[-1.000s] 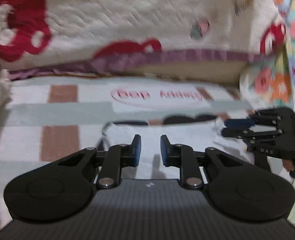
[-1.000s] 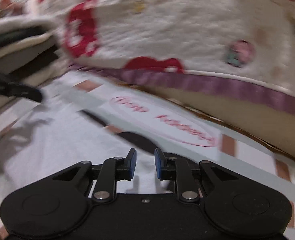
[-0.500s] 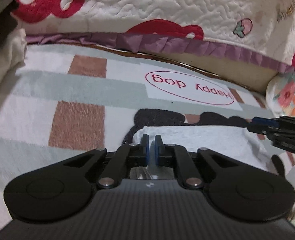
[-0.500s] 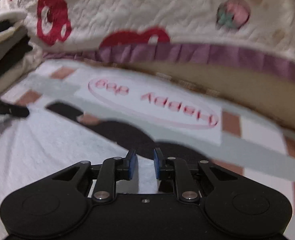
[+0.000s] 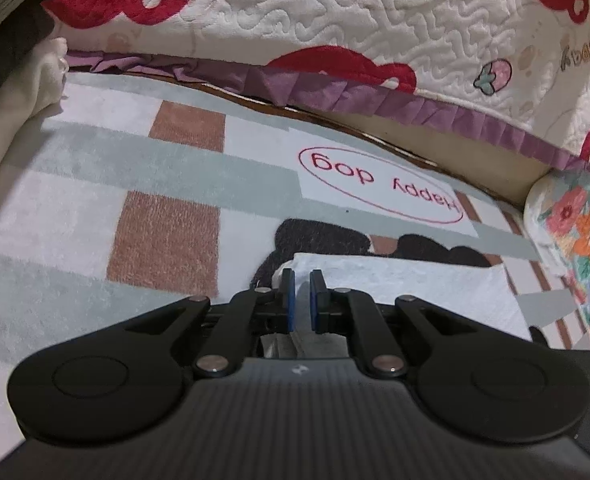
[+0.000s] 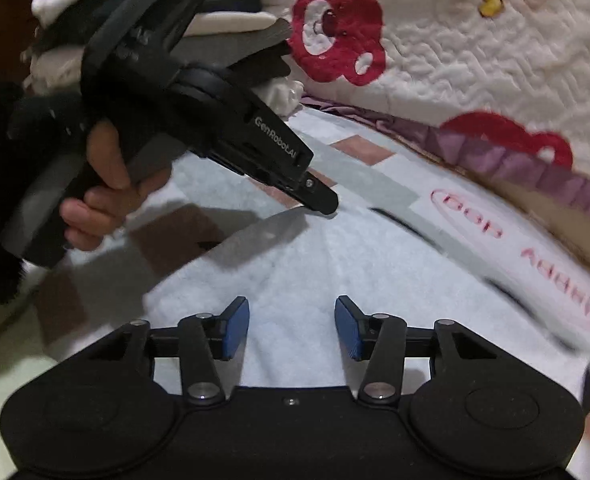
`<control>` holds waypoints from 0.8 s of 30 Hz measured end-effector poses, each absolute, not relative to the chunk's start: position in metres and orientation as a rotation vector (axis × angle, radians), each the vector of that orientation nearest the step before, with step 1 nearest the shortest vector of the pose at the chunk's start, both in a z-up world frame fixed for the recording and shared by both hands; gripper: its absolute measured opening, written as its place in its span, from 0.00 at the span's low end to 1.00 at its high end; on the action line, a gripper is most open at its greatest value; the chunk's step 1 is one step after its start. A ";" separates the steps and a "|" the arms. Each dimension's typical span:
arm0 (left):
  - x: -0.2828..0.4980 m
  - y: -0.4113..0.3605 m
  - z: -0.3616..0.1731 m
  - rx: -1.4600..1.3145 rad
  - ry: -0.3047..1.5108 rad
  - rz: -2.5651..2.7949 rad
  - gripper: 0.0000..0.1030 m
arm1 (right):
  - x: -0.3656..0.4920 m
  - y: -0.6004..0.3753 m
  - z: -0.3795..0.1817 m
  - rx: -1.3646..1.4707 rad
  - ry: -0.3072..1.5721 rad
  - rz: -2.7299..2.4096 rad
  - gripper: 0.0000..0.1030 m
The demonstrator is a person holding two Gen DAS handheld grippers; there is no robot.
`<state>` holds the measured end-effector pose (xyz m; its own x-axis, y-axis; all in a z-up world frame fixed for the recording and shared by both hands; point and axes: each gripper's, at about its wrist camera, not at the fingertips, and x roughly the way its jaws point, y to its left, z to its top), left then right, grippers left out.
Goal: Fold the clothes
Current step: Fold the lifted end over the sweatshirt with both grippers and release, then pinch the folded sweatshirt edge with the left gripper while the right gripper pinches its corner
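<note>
On the white garment's near-left corner, the left gripper is pinched tight on a ridge of the cloth, while the right gripper, whose jaws have just been opening with nothing between them, hangs spread above the garment's middle. The white garment lies flat on the checked rug, below the "Happy dog" print and the quilted bedspread. To fold cleanly, I judge the right gripper should take a matching corner before both lift together.

"Happy dog" is showing upside down in a red oval on the checked rug, ahead of the left gripper, whose body is reading "GenRobot.AI"
</note>
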<state>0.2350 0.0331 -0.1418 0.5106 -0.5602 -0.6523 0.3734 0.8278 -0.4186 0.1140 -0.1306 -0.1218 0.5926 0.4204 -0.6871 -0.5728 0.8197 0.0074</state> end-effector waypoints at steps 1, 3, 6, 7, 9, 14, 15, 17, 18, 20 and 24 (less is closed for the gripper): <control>0.235 0.032 -0.141 -0.227 0.868 -0.566 0.08 | 0.112 -0.132 -0.122 -0.213 0.736 0.602 0.52; 0.235 0.029 -0.138 -0.207 0.866 -0.559 0.08 | 0.110 -0.139 -0.120 -0.155 0.760 0.663 0.52; 0.229 0.026 -0.129 -0.163 0.846 -0.548 0.09 | 0.106 -0.153 -0.117 -0.026 0.813 0.768 0.53; 0.225 0.026 -0.124 -0.141 0.832 -0.548 0.12 | 0.103 -0.160 -0.117 0.040 0.841 0.801 0.52; 0.214 0.029 -0.113 -0.148 0.782 -0.576 0.28 | 0.091 -0.180 -0.118 0.174 0.883 0.802 0.51; 0.215 0.040 -0.134 -0.258 0.908 -0.580 0.34 | 0.059 -0.225 -0.115 0.319 0.985 0.628 0.52; 0.216 0.037 -0.137 -0.207 0.925 -0.555 0.43 | 0.053 -0.233 -0.117 0.346 1.006 0.589 0.52; 0.216 0.035 -0.139 -0.178 0.935 -0.517 0.48 | 0.044 -0.250 -0.122 0.419 1.042 0.485 0.53; 0.215 0.035 -0.139 -0.185 0.940 -0.504 0.48 | 0.039 -0.261 -0.127 0.476 1.057 0.426 0.53; 0.214 0.037 -0.140 -0.209 0.948 -0.485 0.48 | 0.034 -0.282 -0.140 0.646 1.071 0.314 0.53; 0.217 0.041 -0.146 -0.257 0.955 -0.487 0.49 | 0.028 -0.310 -0.164 0.985 1.013 0.184 0.54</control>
<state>0.2167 0.0414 -0.1462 0.4808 -0.5051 -0.7168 0.2837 0.8631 -0.4179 0.0276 -0.3104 -0.1643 0.5535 0.5479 -0.6272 0.2920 0.5777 0.7623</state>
